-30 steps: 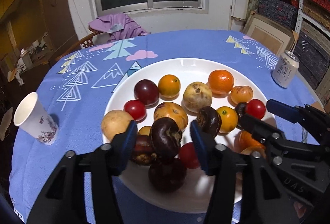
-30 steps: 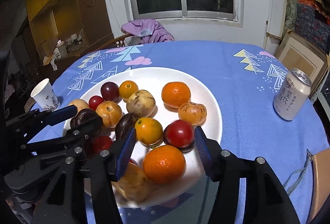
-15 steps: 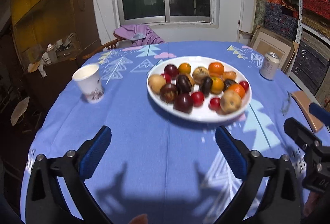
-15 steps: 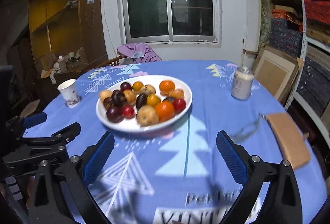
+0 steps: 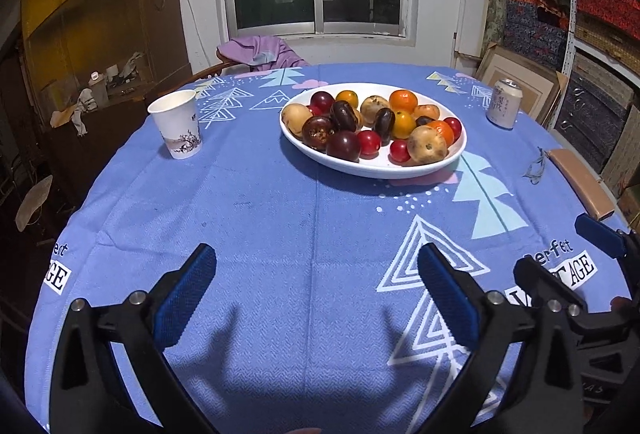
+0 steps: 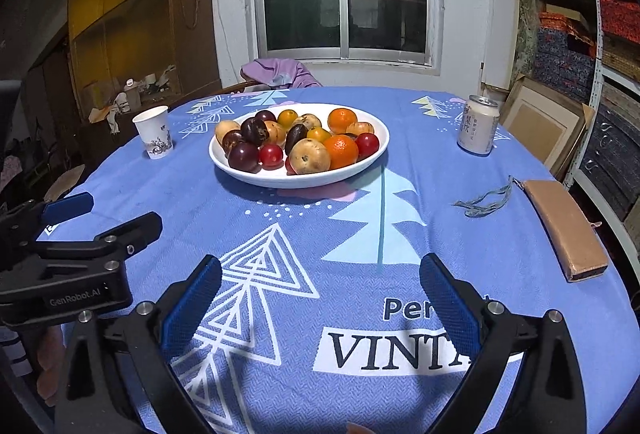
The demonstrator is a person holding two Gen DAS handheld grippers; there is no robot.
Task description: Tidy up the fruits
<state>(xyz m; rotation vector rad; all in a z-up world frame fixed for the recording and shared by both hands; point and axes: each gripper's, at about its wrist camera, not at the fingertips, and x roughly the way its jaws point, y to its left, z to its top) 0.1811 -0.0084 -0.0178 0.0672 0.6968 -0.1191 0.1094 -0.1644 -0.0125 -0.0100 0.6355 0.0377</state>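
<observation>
A white oval plate (image 5: 400, 168) (image 6: 280, 180) stands in the middle of the blue tablecloth, heaped with several fruits: oranges (image 6: 341, 152), dark plums (image 5: 343, 145), red tomatoes (image 5: 368, 143) and brown pears (image 6: 309, 156). My left gripper (image 5: 316, 282) is open and empty, low over the cloth at the near edge, well short of the plate. My right gripper (image 6: 320, 290) is open and empty too, beside it on the right. Each gripper shows at the edge of the other's view.
A paper cup (image 5: 177, 124) (image 6: 154, 132) stands left of the plate. A drink can (image 5: 504, 104) (image 6: 479, 125) stands to the right. A brown case (image 6: 566, 230) and a bit of cord (image 6: 486, 200) lie near the right edge. A chair with purple cloth (image 6: 280, 72) is behind the table.
Both grippers have pulled back from over the plate to the near edge of the table and opened wide. The fruits stay on the plate.
</observation>
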